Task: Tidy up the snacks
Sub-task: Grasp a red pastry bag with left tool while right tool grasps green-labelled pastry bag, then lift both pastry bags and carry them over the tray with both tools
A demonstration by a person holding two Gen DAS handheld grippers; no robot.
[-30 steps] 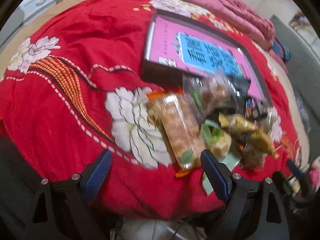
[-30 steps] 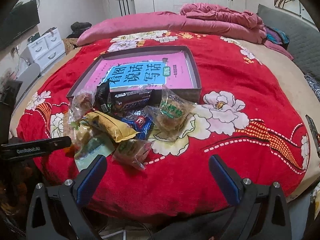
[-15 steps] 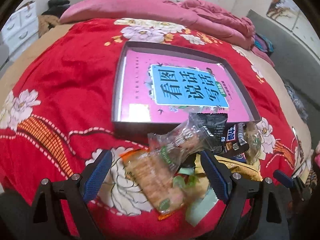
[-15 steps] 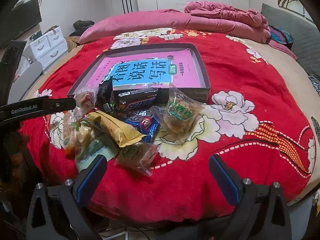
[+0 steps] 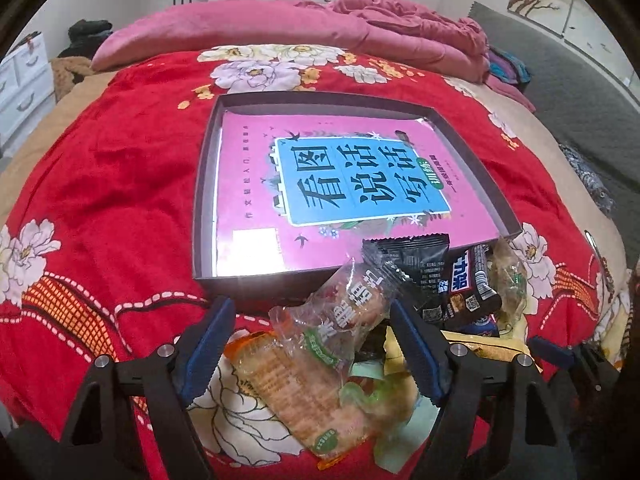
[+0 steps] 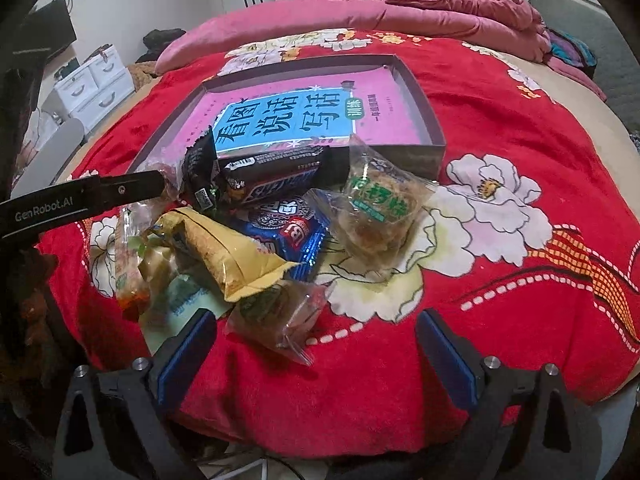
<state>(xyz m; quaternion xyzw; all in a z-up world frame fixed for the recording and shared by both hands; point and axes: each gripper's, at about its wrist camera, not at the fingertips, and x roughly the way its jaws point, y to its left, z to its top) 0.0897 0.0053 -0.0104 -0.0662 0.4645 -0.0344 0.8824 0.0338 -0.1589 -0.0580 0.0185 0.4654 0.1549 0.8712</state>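
Observation:
A pile of wrapped snacks lies on the red flowered bedspread in front of a shallow dark box (image 5: pixel 206 184) (image 6: pixel 430 120) holding a pink book. My left gripper (image 5: pixel 310 340) is open, its jaws either side of a clear-wrapped pastry (image 5: pixel 348 312) that lies on an orange-wrapped cracker pack (image 5: pixel 304 392). A black packet (image 5: pixel 416 264) and a dark chocolate bar (image 6: pixel 276 178) lean on the box's near wall. My right gripper (image 6: pixel 316 344) is open and empty, low at the bed's edge, just before a small clear packet (image 6: pixel 280 316). A yellow packet (image 6: pixel 232 252), a blue packet (image 6: pixel 296 232) and a green-labelled pastry (image 6: pixel 376 208) lie beyond it.
A pink quilt (image 5: pixel 360 24) is bunched at the head of the bed. White drawers (image 6: pixel 92 84) stand to the left of the bed. The left gripper's arm (image 6: pixel 80 196) reaches over the pile's left side in the right wrist view. Bare red bedspread (image 6: pixel 520 280) extends right of the pile.
My left gripper has swung from the left side of the bed and moved in over the pile, now straddling the clear-wrapped pastry. My right gripper has crept closer to the snacks.

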